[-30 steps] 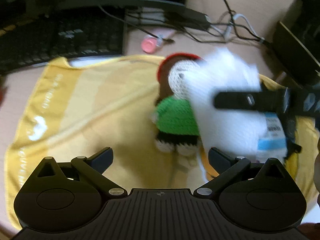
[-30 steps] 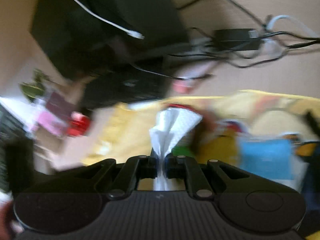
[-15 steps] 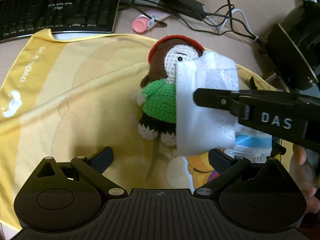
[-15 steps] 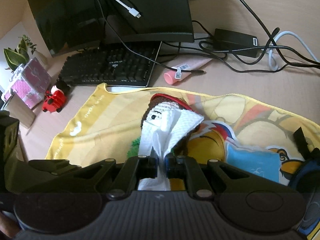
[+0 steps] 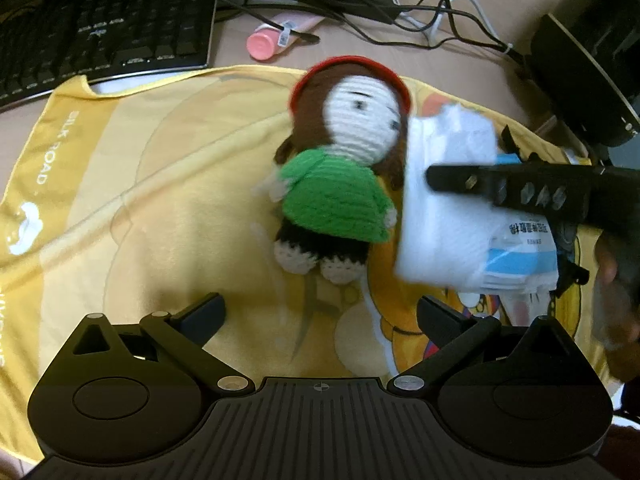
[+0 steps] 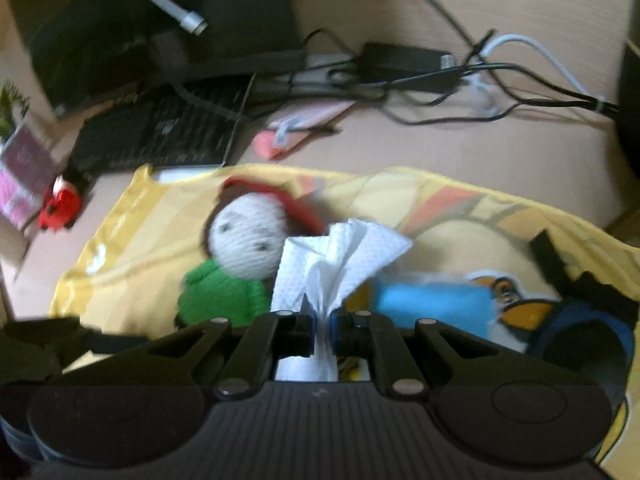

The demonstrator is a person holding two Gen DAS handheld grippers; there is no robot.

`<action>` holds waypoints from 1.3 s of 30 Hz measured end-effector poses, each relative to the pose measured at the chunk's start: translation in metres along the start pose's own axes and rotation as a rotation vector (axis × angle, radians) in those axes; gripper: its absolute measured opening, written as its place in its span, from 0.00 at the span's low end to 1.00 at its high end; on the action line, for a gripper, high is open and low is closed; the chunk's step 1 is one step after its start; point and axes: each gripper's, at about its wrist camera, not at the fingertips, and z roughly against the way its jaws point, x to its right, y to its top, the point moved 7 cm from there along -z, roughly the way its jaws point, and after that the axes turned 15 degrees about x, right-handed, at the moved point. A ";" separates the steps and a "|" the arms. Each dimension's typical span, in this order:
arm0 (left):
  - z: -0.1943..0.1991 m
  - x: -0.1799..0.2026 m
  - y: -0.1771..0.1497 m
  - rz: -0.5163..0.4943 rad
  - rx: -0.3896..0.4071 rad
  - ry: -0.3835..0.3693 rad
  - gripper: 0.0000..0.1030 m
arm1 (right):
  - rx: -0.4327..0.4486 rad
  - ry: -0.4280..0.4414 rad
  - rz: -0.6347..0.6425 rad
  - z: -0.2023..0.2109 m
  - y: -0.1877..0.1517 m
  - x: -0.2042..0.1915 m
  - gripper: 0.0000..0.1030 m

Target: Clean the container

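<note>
- A crocheted doll (image 5: 340, 184) with red cap and green top is laid on the yellow cloth (image 5: 120, 200), head toward the keyboard (image 5: 100, 36).
- A white tissue (image 6: 336, 264) is pinched by the right gripper (image 6: 323, 330) beside the doll.
- The left gripper (image 5: 320, 312) is held wide apart, empty.

Black keyboard (image 5: 104, 36) and pink tube (image 5: 276, 38) lie behind the yellow cloth (image 5: 120, 200)

Right tongs (image 6: 323, 330) pinch a white tissue (image 6: 336, 264) beside the crocheted doll (image 6: 236, 256).
</note>
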 end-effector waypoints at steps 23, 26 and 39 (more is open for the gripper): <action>-0.025 0.020 0.040 -0.128 0.072 -0.166 1.00 | -0.003 0.030 -0.020 -0.014 0.032 0.008 0.08; -0.026 0.026 0.037 -0.134 0.068 -0.204 1.00 | -0.034 -0.003 -0.052 -0.015 0.017 0.019 0.08; -0.011 0.031 0.035 -0.059 0.150 -0.392 1.00 | -0.085 0.118 -0.168 -0.018 -0.012 0.004 0.10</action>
